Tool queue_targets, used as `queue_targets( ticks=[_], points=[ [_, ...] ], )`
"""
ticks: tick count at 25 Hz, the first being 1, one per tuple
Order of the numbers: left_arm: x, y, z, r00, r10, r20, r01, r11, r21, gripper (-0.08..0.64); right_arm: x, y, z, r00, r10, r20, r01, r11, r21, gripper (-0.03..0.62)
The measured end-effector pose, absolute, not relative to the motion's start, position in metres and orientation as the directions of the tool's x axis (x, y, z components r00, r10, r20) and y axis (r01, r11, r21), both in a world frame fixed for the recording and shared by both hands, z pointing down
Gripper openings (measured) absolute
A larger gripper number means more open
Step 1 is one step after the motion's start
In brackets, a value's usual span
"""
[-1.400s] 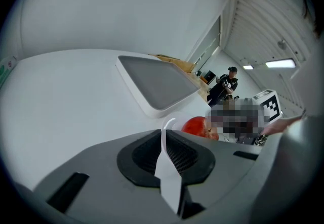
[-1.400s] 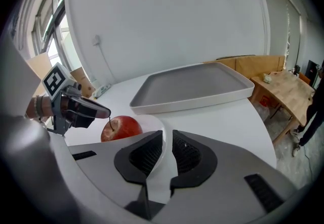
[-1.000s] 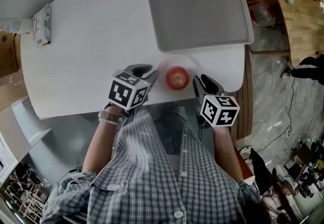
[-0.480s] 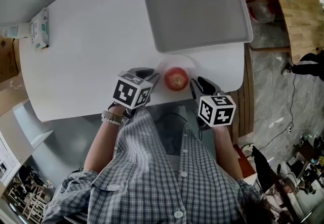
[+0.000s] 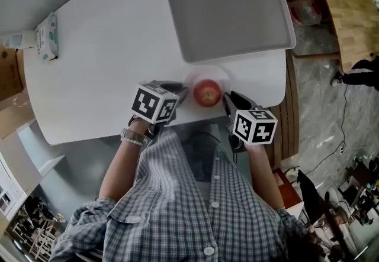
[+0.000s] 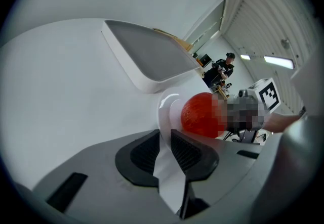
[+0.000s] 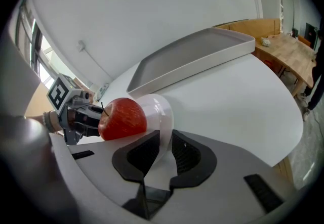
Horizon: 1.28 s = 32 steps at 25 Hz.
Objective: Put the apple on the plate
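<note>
Looking down, head view: the apple (image 5: 207, 92) sits on the small white plate (image 5: 207, 70) at the near edge of the desk (image 5: 106, 48), toward its right corner. The grey tray (image 5: 231, 18) lies just beyond the plate, toward the far right corner, and has nothing in it. A tissue pack (image 5: 47, 36) is way over at the left edge.
Grippers, head view: the left gripper (image 5: 177, 90) is at the plate's left rim and the right gripper (image 5: 230, 100) at its right rim. The apple is between them, and neither gripper touches it.
Left gripper view: the jaws are drawn narrow, with the plate's rim (image 6: 167, 112) pinched between them. The apple (image 6: 200, 114) is just past the jaws and free of them.
Right gripper view: it's the same here, jaws close together and clamped on the white rim (image 7: 159, 112). The apple (image 7: 123, 118) stands upright on the plate, stem up, and the tray (image 7: 192, 61) is beyond.
Task progress: it looks done, since the apple already rests on the plate.
What's left: as far as these views show, only letting go of the plate or shifting it. Both grippers hold the plate, not the fruit.
</note>
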<state>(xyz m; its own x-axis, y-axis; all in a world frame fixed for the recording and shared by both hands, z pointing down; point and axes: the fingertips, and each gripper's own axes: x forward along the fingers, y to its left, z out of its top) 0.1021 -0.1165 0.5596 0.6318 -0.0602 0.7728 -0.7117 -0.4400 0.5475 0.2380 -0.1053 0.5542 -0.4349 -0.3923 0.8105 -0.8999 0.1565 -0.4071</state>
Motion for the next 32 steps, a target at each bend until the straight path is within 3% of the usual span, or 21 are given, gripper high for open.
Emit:
queue_targets(
  ticks=[10, 32],
  points=[
    [0.099, -0.116, 0.560, 0.659, -0.002, 0.752, -0.712, -0.323, 0.624, 0.051, 0.239, -0.106, 0.553, -0.461, -0.389, 0.798, -0.877, 0.059, -0.478, 0.064],
    [0.102, -0.123, 0.542, 0.673, 0.053, 0.738, -0.701, -0.275, 0.658, 0.035, 0.246, -0.114, 0.529, -0.436, -0.398, 0.807, -0.871, -0.042, -0.490, 0.051]
  ],
)
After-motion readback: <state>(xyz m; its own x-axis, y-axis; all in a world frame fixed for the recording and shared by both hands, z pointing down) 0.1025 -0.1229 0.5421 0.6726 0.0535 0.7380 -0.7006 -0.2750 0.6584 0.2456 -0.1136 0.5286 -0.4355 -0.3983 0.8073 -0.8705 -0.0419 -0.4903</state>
